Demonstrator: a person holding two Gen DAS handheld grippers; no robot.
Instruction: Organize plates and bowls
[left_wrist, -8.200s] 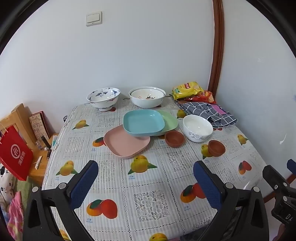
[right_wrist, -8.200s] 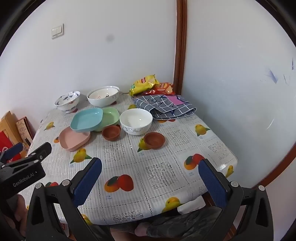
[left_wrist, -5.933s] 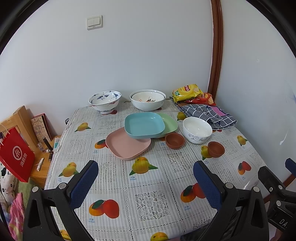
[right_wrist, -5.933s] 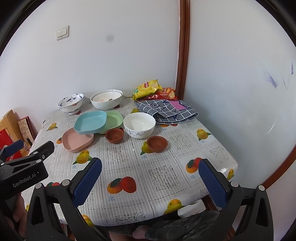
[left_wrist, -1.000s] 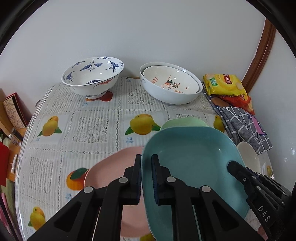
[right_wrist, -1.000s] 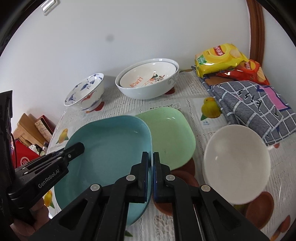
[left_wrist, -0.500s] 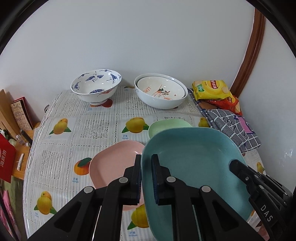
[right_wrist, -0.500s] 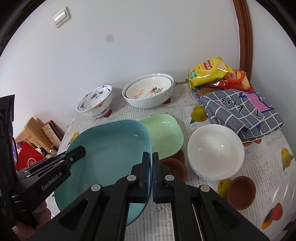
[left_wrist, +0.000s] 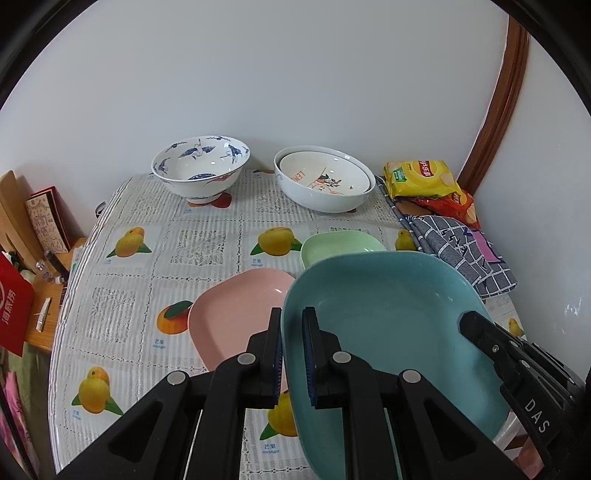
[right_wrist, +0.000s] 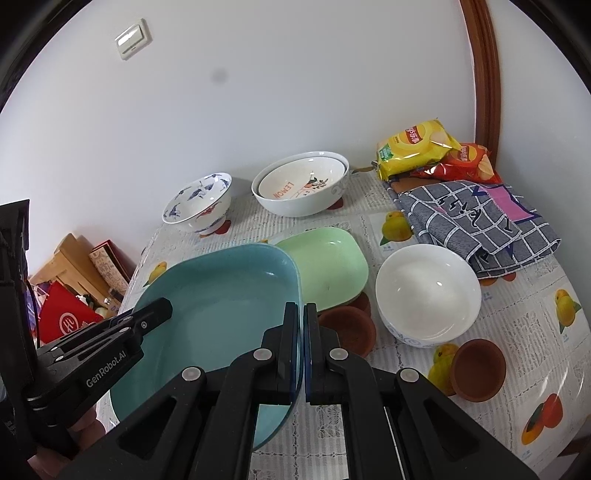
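Both grippers hold the blue plate (left_wrist: 391, 314) above the table (left_wrist: 122, 314), one on each side rim: the left gripper (left_wrist: 291, 350) is clamped on its left edge, the right gripper (right_wrist: 301, 347) is clamped on its right edge, each with one finger inside the plate and one outside. The plate hangs tilted, clear of the cloth. In the left view the pink plate (left_wrist: 236, 314) lies on the table just left of and below the blue one, partly hidden by its rim, and the green plate (left_wrist: 340, 247) shows beyond its far edge. In the right view the green plate sits just right of the blue plate's far corner, resting partly on a brown dish (right_wrist: 349, 328); the white bowl (right_wrist: 428, 295) stands beside that, a second brown dish (right_wrist: 480, 369) nearer the front edge. At the far wall stand the crane bowl (left_wrist: 201, 170) and the nested bowls (left_wrist: 325, 184), well apart from the plates, with a bare strip of cloth between. The chip bags (left_wrist: 424, 181) and checked cloth (left_wrist: 458, 251) fill the far right corner. The left side of the table, towards its rounded edge, lies open
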